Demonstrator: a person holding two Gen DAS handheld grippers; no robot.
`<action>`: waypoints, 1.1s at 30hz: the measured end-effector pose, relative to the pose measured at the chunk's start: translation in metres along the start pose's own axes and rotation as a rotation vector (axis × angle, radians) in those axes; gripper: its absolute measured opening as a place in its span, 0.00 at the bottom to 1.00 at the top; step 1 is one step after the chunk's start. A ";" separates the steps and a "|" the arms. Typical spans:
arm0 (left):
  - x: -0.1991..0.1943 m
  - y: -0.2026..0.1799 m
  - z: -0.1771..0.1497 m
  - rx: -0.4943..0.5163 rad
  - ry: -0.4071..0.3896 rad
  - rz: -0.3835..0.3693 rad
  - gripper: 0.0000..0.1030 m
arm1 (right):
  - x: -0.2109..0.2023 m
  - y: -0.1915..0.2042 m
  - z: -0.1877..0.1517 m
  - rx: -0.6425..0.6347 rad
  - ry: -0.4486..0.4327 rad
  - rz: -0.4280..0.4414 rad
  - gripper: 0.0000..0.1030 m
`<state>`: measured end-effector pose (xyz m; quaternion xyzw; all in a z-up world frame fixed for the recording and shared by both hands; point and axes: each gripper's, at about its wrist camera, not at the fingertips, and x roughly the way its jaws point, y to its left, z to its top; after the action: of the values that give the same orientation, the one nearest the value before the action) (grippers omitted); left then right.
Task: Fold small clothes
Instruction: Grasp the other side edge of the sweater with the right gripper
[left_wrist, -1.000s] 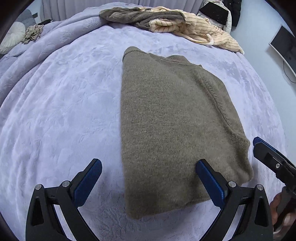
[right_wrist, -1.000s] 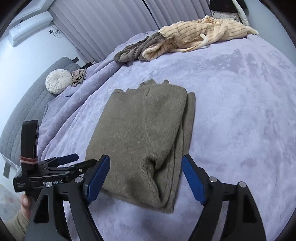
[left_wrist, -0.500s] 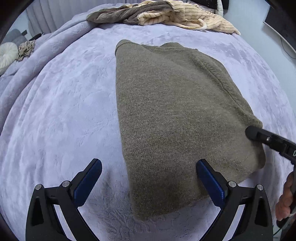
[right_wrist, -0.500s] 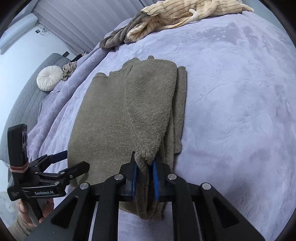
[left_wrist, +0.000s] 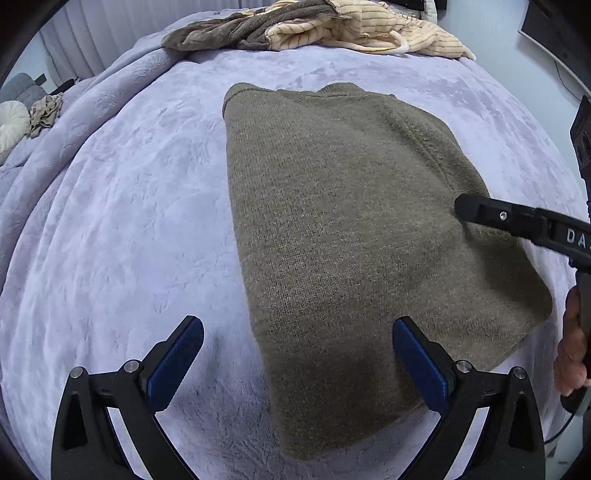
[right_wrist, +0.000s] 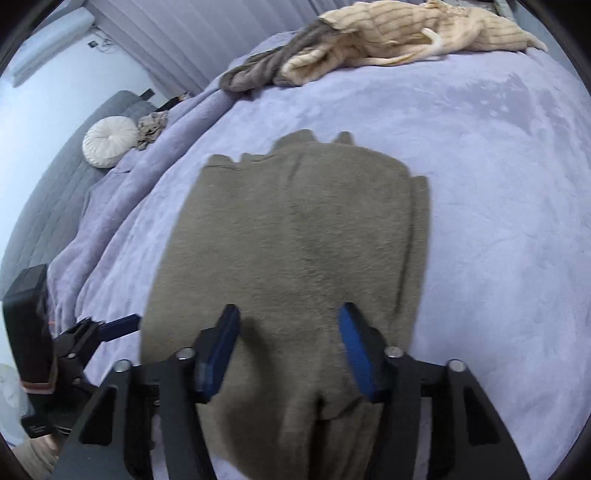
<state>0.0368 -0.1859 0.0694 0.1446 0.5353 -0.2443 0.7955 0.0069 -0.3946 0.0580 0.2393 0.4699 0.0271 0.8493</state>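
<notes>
An olive-brown knit sweater (left_wrist: 351, 229) lies folded lengthwise on the lavender bedspread (left_wrist: 129, 221); it also shows in the right wrist view (right_wrist: 295, 240). My left gripper (left_wrist: 295, 365) is open and empty, straddling the sweater's near left corner. My right gripper (right_wrist: 288, 350) is open over the sweater's near edge, its blue pads either side of the folded sleeve layer, holding nothing. Its black finger (left_wrist: 491, 214) shows over the sweater's right side in the left wrist view.
A pile of cream striped and grey-brown clothes (left_wrist: 314, 26) lies at the far edge of the bed, also in the right wrist view (right_wrist: 388, 44). A round white cushion (right_wrist: 109, 142) sits at the left on a grey headboard. A monitor (left_wrist: 554, 33) stands far right.
My right gripper was open a second ago, shut on the sweater's sleeve fold half a second ago, and is now open again and further over the sweater. My left gripper moved closer in.
</notes>
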 end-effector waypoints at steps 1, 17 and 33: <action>-0.002 0.000 0.000 0.009 -0.008 0.001 0.99 | -0.006 -0.001 0.002 0.011 -0.010 -0.006 0.33; -0.002 0.088 0.046 -0.211 -0.032 -0.133 1.00 | -0.043 -0.043 0.019 0.042 -0.076 -0.279 0.87; 0.041 0.042 0.063 -0.200 0.051 -0.249 1.00 | 0.002 -0.020 0.011 0.068 0.020 -0.031 0.88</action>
<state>0.1208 -0.1913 0.0545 0.0034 0.5906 -0.2828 0.7558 0.0131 -0.4158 0.0527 0.2604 0.4827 0.0001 0.8361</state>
